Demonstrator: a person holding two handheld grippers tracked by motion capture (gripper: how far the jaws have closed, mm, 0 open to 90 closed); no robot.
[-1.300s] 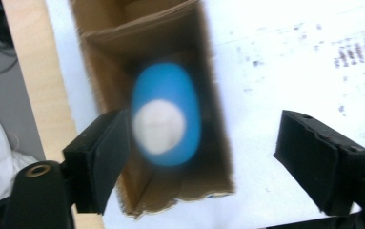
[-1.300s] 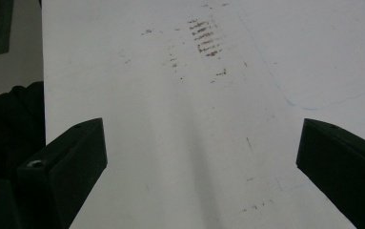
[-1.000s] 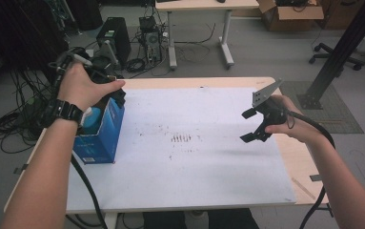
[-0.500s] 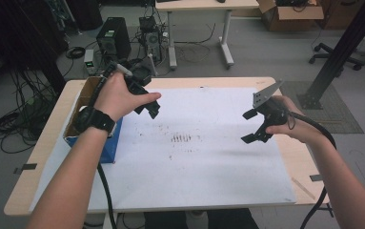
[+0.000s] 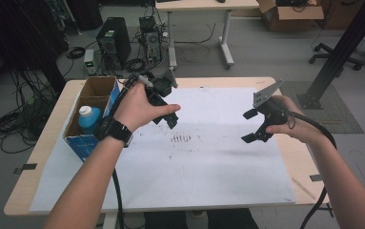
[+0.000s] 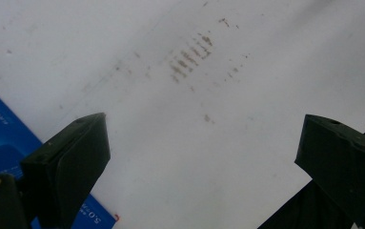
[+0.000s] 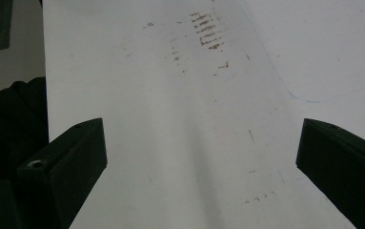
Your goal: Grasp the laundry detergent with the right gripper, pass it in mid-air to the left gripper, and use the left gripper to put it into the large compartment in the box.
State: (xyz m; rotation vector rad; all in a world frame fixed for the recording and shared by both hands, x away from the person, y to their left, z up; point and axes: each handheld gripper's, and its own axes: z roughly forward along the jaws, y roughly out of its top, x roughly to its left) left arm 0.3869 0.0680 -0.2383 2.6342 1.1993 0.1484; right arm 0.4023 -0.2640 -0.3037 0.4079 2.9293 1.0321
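Bottle with a white cap and blue body stands upright inside the open cardboard box at the left edge of the table. Box has blue printed sides, flaps up; a corner of that blue side shows at lower left in the left gripper view. Nothing is gripping the bottle.

Left gripper is just right of the box, above the white sheet, apart from the bottle. Its jaws have just been opening and stand wide, nothing between them; in the left gripper view just bare sheet shows in the gap. The left hand wraps the body; a black watch sits on the wrist and a cable hangs below the forearm.

Right gripper hangs over the right part of the sheet, well apart from the box, jaws wide and empty, grey plate on top. Right hand holds it.

Brown smudge marks sit mid-sheet between the two grippers.

Floor behind the table: computer tower, tangled cables, another desk.
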